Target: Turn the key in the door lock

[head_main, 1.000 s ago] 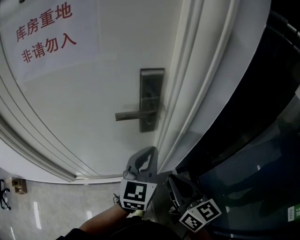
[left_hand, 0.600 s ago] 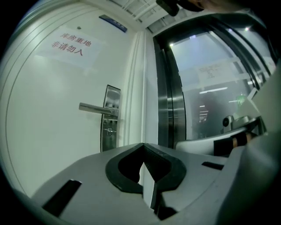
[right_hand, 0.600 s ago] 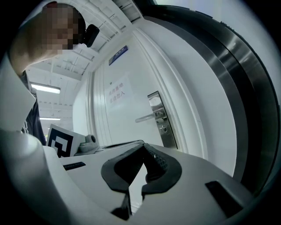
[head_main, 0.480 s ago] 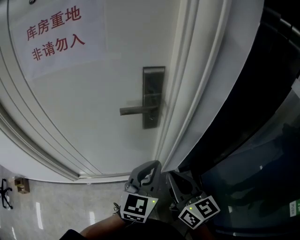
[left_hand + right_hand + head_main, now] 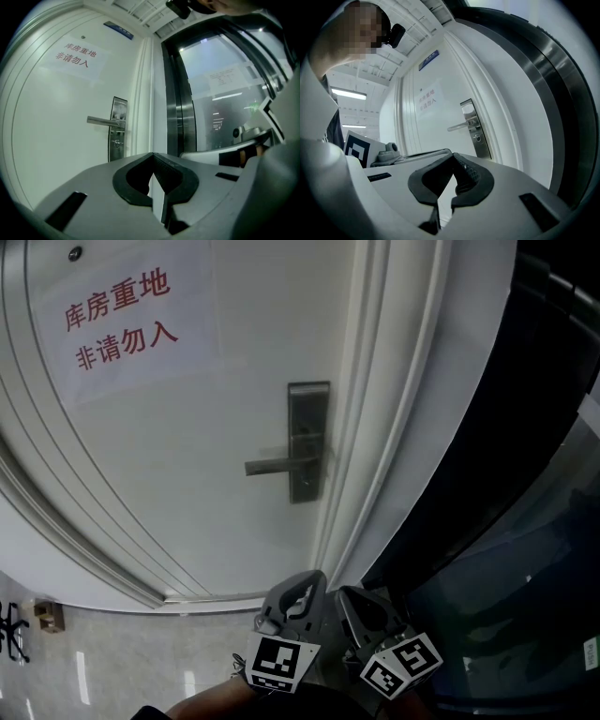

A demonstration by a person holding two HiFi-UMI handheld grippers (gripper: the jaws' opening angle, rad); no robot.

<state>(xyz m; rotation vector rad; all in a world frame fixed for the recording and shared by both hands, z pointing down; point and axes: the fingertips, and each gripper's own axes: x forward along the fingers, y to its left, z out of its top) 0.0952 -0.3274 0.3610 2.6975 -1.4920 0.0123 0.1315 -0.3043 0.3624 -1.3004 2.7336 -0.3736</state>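
A brushed metal lock plate (image 5: 307,442) with a lever handle (image 5: 279,465) sits on the white door (image 5: 187,446). Below the lever is the lock cylinder (image 5: 116,143); I cannot tell whether a key is in it. The plate (image 5: 474,129) also shows in the right gripper view. Both grippers are low in the head view, well short of the door. My left gripper (image 5: 311,577) is shut with nothing between its jaws (image 5: 152,161). My right gripper (image 5: 349,596) sits beside it, its jaws meeting at the tips (image 5: 452,159), and is also empty.
A paper sign with red characters (image 5: 122,320) hangs on the door's upper left. The white door frame (image 5: 375,427) runs along the lock side, with dark glass and a metal frame (image 5: 506,521) to its right. Pale tiled floor (image 5: 112,662) lies below.
My left gripper has drawn back from the door, toward the bottom of the head view. The right gripper has stayed put. Both stay shut.
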